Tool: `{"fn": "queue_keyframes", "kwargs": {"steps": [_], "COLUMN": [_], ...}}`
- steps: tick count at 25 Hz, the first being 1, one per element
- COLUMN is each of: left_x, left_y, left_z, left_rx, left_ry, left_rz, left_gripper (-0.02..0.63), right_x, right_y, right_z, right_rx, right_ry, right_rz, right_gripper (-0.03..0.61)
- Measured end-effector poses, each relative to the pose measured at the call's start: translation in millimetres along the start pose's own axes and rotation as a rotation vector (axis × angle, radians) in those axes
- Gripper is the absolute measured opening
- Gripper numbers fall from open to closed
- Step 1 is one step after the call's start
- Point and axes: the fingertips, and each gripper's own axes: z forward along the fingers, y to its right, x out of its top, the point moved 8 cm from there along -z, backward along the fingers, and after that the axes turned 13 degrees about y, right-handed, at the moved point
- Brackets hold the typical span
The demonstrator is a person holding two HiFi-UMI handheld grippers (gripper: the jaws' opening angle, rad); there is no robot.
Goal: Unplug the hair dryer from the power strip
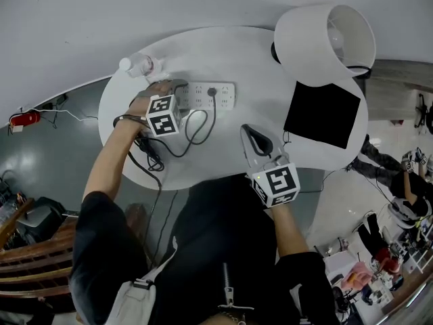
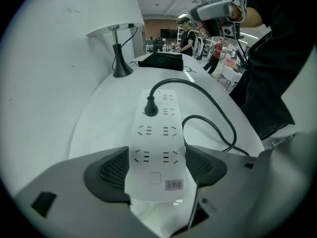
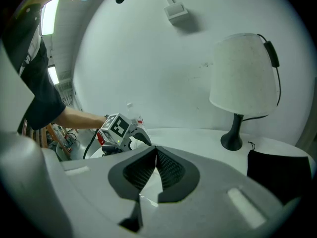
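Note:
A white power strip [image 1: 226, 99] [image 2: 157, 133] lies flat on the round white table [image 1: 257, 59]. One black plug [image 1: 212, 92] [image 2: 150, 108] sits in it, and its black cord [image 1: 196, 131] [image 2: 218, 115] loops across the table and drops off the near edge. No hair dryer shows in any view. My left gripper [image 1: 176, 90] [image 2: 156, 175] points steeply down over the strip's left end. Its jaws stand wide, and the strip's end lies between the pads [image 2: 106, 175], close to both. My right gripper [image 1: 254, 137] [image 3: 156, 170] hovers shut and empty over the table's near side, right of the cord.
A white lamp [image 1: 325, 42] [image 3: 242, 73] stands at the back right, with a black pouch [image 1: 321, 114] [image 3: 277, 175] in front of it. A small clear bottle [image 1: 135, 65] stands at the table's back left. Cables hang off the near left edge. People stand farther off in the room.

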Motion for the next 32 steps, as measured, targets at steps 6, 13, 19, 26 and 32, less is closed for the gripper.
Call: {"fn": "queue_keyframes", "kwargs": {"steps": [6,13,19,26,32], "left_x": [0,4,9,8,10], "left_y": [-2,-3,-3,-8,-9], "left_z": [3,7,7,14,18], "left_rx": [-0.030,-0.035,-0.027,-0.053,-0.111], "left_ry": [0.000,-0.047,-0.064,-0.084,-0.099], "left_rz": [-0.004,0.000,0.015,-0.009,0.025], "left_gripper": [0.342,0.345,0.355,0.377,0.380], "right_x": [-2,-8,-14,-32,-43], "right_y": [2,1,0,9,13], "right_z": [7,30,49,70,83], "right_rx": [0.000,0.044,0.072,0.106,0.132], "right_ry": [-0.012,-0.073,-0.141,-0.223,-0.257], "right_rz": [0.007,-0.043,-0.124,-0.232,-0.290], "right_gripper": [0.005,0.012,0.044,0.090,0.095]}}
